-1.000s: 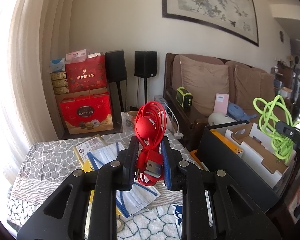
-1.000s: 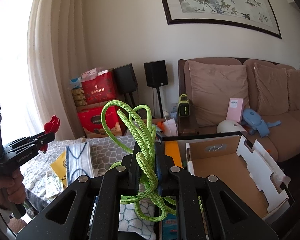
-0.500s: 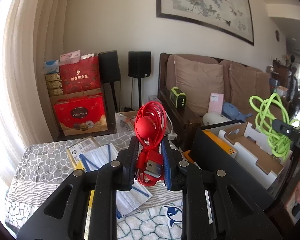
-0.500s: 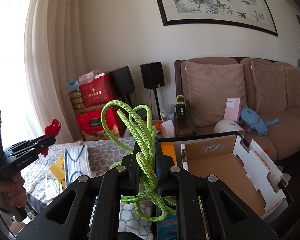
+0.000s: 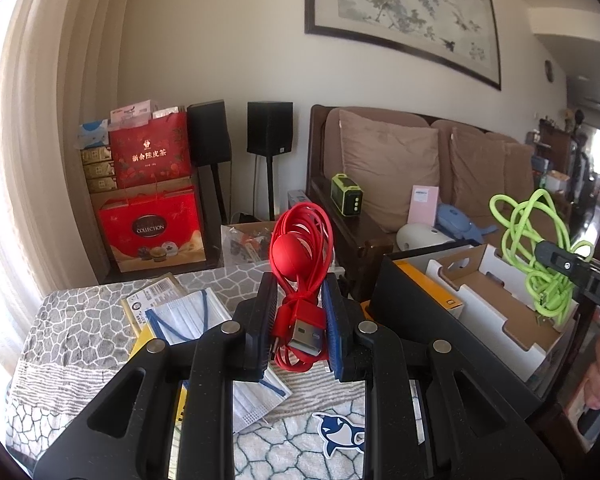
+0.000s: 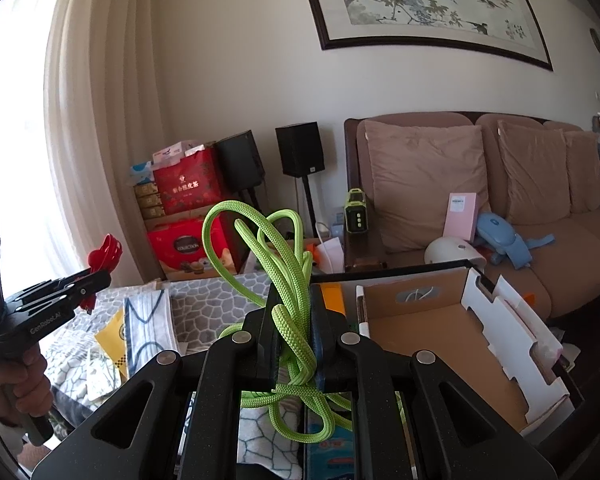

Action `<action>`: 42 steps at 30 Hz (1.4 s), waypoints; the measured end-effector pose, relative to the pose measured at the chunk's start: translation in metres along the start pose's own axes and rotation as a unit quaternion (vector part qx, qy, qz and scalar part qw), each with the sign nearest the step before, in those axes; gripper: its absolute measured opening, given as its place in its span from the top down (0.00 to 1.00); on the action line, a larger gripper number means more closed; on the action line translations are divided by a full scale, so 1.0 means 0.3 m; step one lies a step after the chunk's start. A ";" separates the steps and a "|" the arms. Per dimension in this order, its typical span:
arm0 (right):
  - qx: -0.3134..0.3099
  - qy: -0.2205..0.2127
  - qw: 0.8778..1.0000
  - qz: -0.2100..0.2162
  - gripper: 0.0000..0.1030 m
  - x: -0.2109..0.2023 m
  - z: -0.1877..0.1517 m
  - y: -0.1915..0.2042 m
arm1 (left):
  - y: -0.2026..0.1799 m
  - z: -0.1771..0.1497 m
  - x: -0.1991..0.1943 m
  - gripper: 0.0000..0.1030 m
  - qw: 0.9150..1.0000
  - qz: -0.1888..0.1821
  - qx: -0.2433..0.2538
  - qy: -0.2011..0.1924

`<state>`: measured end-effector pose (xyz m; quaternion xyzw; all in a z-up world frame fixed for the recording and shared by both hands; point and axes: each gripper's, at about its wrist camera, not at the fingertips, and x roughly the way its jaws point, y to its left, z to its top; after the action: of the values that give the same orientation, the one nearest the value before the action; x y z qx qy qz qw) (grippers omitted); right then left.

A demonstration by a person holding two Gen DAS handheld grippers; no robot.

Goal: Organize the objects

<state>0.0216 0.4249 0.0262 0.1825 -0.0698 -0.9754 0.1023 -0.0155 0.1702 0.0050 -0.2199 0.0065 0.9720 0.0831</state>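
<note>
As before, left claw (image 5: 299, 320) clamping red cable (image 5: 302, 240), right claw (image 6: 293, 332) clamping green cord (image 6: 288, 264)

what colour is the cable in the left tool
Red cable, clearest in the left wrist view.

We count two grippers: the left gripper (image 5: 298, 312) and the right gripper (image 6: 294, 320). There are two coiled cables, one red cable (image 5: 300, 256) and one green cable (image 6: 284, 264). We see one open cardboard box (image 6: 440, 336) at about three o'clock from the green one. On the table (image 5: 80, 320) lies one face mask (image 5: 188, 316). Against the wall stand two black speakers (image 5: 270, 128), two red gift bags (image 5: 152, 156), one framed painting (image 5: 400, 16), and one sofa (image 6: 560, 256) with three cushions (image 6: 424, 176).
</note>
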 end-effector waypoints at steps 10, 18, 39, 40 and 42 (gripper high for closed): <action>0.003 -0.001 1.000 -0.017 0.89 -0.004 -0.001 -0.034 | -0.018 0.010 -0.005 0.80 1.000 -0.010 0.001 -0.002; 0.010 -0.001 1.000 -0.022 0.89 -0.007 0.000 -0.062 | -0.043 0.021 -0.002 0.80 1.000 -0.019 0.009 0.000; 0.018 -0.004 0.999 -0.042 0.89 -0.027 0.002 -0.108 | -0.114 0.013 0.035 0.80 0.999 -0.031 0.029 0.015; 0.019 -0.004 0.999 -0.043 0.89 -0.026 0.002 -0.112 | -0.118 0.012 0.039 0.80 0.999 -0.029 0.031 0.017; 0.021 -0.004 0.999 -0.044 0.89 -0.026 0.003 -0.118 | -0.122 0.010 0.046 0.80 0.999 -0.028 0.032 0.020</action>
<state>0.0225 0.4610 0.0234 0.1833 -0.0822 -0.9781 0.0549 -0.0231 0.2087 0.0028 -0.2368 0.0331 0.9639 0.1174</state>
